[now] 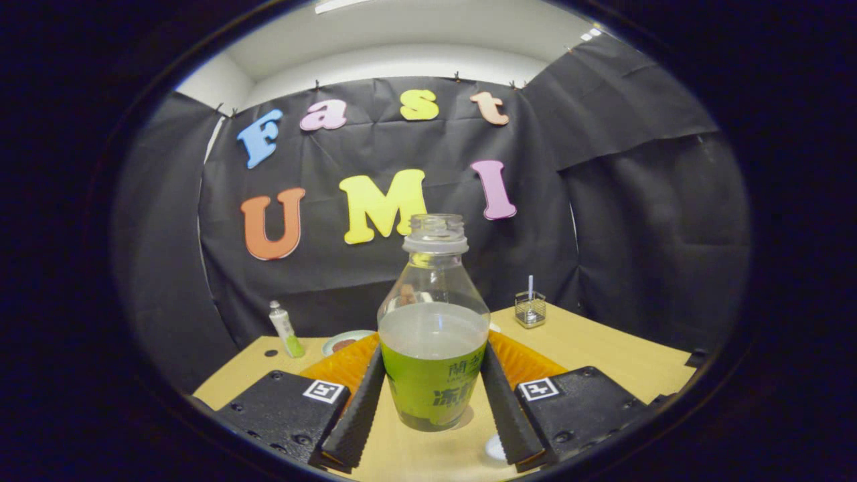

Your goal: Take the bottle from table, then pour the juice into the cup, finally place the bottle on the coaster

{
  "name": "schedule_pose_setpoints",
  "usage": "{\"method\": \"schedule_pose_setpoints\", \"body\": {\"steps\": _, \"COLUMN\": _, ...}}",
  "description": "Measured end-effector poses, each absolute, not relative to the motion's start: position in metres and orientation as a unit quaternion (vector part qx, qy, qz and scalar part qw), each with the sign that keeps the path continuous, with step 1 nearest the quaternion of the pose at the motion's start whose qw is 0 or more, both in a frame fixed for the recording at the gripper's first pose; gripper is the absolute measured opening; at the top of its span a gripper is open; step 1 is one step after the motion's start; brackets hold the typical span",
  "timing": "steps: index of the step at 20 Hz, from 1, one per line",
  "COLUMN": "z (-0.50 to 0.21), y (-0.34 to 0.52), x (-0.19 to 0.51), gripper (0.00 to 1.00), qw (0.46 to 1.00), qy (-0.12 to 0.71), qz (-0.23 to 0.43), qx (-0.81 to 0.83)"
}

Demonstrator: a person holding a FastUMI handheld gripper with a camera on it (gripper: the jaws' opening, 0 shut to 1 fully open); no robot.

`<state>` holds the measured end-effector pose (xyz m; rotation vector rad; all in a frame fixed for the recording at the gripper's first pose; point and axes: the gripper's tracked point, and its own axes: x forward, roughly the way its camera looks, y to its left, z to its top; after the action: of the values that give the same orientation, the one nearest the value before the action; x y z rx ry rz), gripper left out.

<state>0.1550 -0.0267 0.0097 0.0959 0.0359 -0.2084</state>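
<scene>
**Uncapped bottle upright between 2 fingers**

Gripper [432, 402] low over the wooden table [602, 355], its 2 fingers [358, 408] flanking the bottle [434, 335] and pressing against the label on either side: clenched on the bottle. Bottle upright, base on or just above the table surface; cannot tell which. Clear plastic, no cap on the threaded neck, mouth open at the top. Roughly the lower half filled with liquid, pale above the green label, upper half holding nothing but air.

Just behind the bottle, an orange ribbed mat [335, 365] spreading out to left and right, partly hidden by the fingers. Far left, a small plate [345, 343] with something dark brown on it, touching the mat's far edge. Further left, a small tube [284, 329] with a white cap and green lower part, tilted, standing near the table's far-left corner. Far right, a small clear square holder [529, 309] near the table's back edge, with 1 thin white stick upright inside. Near right, by the right finger's base, a small pale round thing [494, 447], too hidden to identify.
</scene>
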Motion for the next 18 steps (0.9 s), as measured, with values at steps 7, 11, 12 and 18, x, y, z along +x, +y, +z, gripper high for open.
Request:
{"method": "schedule_pose_setpoints", "body": {"steps": 7, "z": -0.027, "y": -0.019, "x": 0.211, "gripper": 0.8, "qw": 0.994, "qy": 0.029, "qz": -0.105, "qx": -0.025}}
{"method": "schedule_pose_setpoints", "body": {"steps": 11, "z": -0.064, "y": -0.021, "x": 0.242, "gripper": 0.8, "qw": 0.992, "qy": 0.044, "qz": -0.115, "qx": -0.03}}
{"method": "schedule_pose_setpoints", "body": {"steps": 12, "z": -0.074, "y": -0.024, "x": 0.248, "gripper": 0.81, "qw": 0.991, "qy": 0.051, "qz": -0.121, "qx": -0.03}}
{"method": "schedule_pose_setpoints", "body": {"steps": 18, "z": -0.106, "y": -0.024, "x": 0.265, "gripper": 0.83, "qw": 0.989, "qy": 0.07, "qz": -0.125, "qx": -0.026}}
